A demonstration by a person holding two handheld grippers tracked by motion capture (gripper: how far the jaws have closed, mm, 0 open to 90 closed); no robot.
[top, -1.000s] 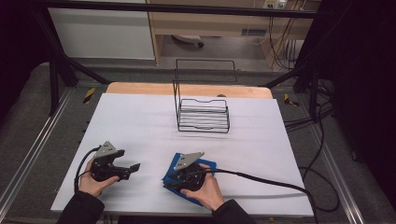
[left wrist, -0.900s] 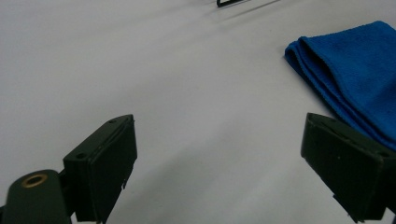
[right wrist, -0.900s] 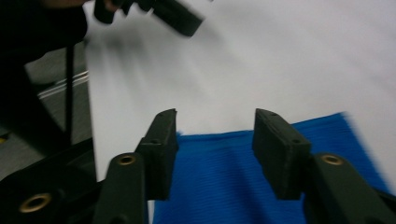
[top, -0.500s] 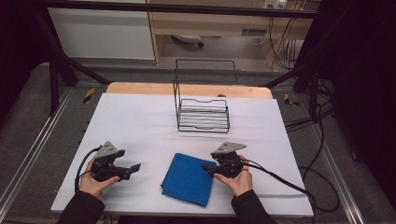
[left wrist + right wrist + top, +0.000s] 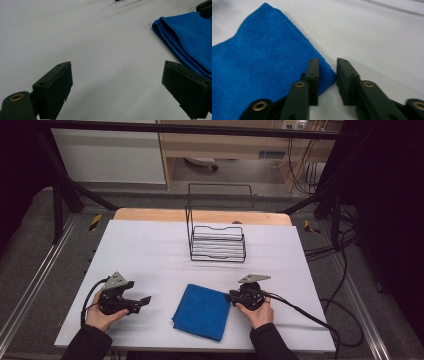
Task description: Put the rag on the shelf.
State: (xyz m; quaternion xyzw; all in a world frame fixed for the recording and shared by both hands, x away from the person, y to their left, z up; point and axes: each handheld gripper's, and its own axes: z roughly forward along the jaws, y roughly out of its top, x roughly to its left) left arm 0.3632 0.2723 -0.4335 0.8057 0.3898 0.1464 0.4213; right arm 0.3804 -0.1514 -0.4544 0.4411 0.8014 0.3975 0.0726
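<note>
Cloth [image 5: 202,311]: blue, folded, flat on the white table [image 5: 150,250], near the front edge, between the two grippers.
Right gripper [image 5: 233,295]: at the cloth's right corner, pointing left; jaws just closing, now a narrow gap apart; one jaw over the corner [image 5: 329,72], the other on bare table; nothing pinched.
Left gripper [image 5: 145,300]: well left of the cloth, low over the table; jaws spread wide, nothing between them; cloth's folded edge [image 5: 175,37] off to one side.
Wire rack [image 5: 217,242]: black, upright at the table's far middle, well apart from the cloth.
</note>
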